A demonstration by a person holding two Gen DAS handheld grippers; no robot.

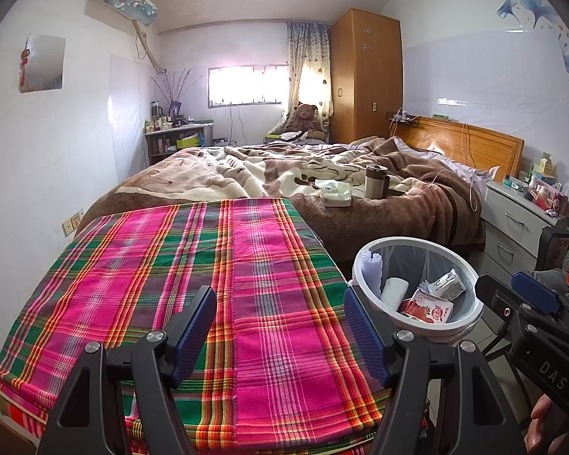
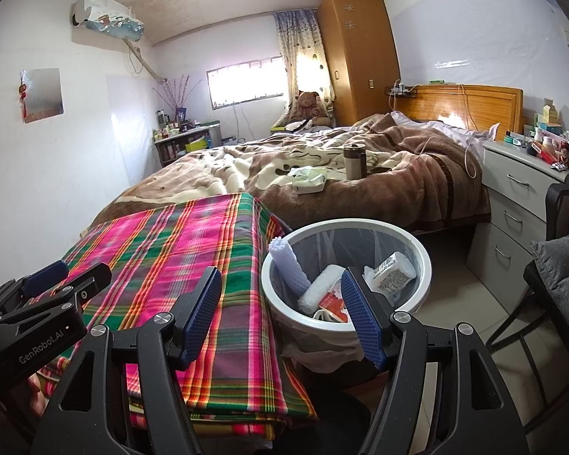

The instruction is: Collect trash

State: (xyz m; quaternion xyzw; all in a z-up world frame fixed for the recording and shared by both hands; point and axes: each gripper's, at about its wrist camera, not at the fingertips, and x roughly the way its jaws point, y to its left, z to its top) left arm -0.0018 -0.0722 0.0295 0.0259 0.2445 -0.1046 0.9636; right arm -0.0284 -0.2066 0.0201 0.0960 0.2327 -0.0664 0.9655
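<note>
A white round trash bin (image 1: 470,276) (image 2: 421,254) with a clear liner stands on the floor beside the bed's foot. It holds a red carton (image 1: 428,309) (image 2: 332,299), a white roll (image 1: 394,292) (image 2: 318,284), a pale purple ridged piece (image 1: 371,265) (image 2: 288,261) and a labelled packet (image 1: 447,284) (image 2: 392,271). My left gripper (image 1: 280,326) is open and empty over the plaid cloth (image 1: 208,265) (image 2: 178,250). My right gripper (image 2: 280,314) is open and empty just above the bin's near rim; it also shows in the left wrist view (image 1: 519,295).
On the brown blanket (image 1: 360,220) (image 2: 398,185) lie a tissue pack (image 1: 335,193) (image 2: 309,182) and a standing flask (image 1: 375,180) (image 2: 354,161). A cluttered white nightstand (image 1: 519,220) (image 2: 519,185) stands right of the bed. A dark chair (image 2: 550,284) is at the right.
</note>
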